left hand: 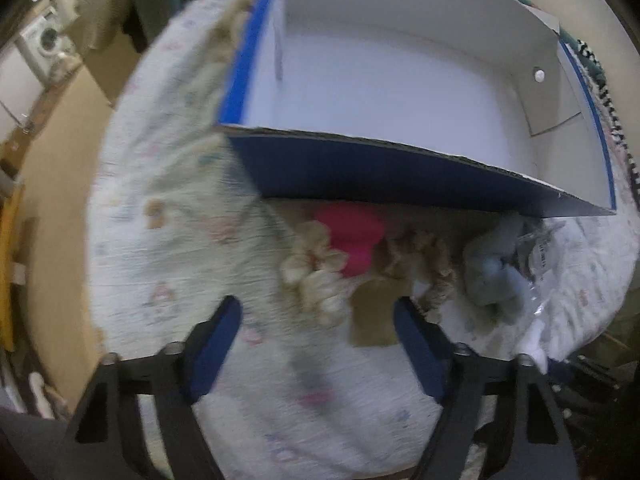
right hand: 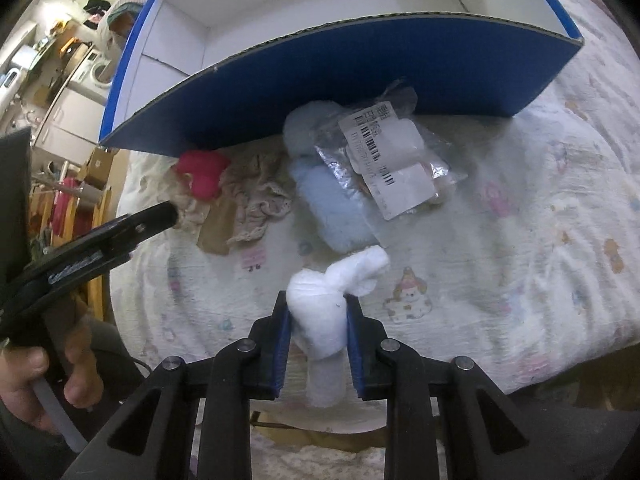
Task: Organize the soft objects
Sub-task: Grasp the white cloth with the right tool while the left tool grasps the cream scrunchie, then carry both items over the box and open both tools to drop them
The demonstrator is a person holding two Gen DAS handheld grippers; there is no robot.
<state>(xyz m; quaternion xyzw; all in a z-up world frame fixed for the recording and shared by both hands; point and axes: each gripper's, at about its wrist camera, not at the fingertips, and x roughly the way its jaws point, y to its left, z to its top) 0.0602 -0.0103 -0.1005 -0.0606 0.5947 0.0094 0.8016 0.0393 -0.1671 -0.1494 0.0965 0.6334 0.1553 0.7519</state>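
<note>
Right wrist, blue box (right hand: 360,76) bare inside

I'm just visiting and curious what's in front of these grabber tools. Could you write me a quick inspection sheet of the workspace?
Surface: round table under a pale printed cloth.
Job's things: white soft roll; pink soft item; beige scrunchies; light blue plush; empty blue box.
Clutter: barcoded plastic packet; tan card tag.
Grippers: right gripper shut on the white soft roll; left gripper open, empty.
Cables: nothing seen.
Surroundings: cluttered room; washing machine.
</note>
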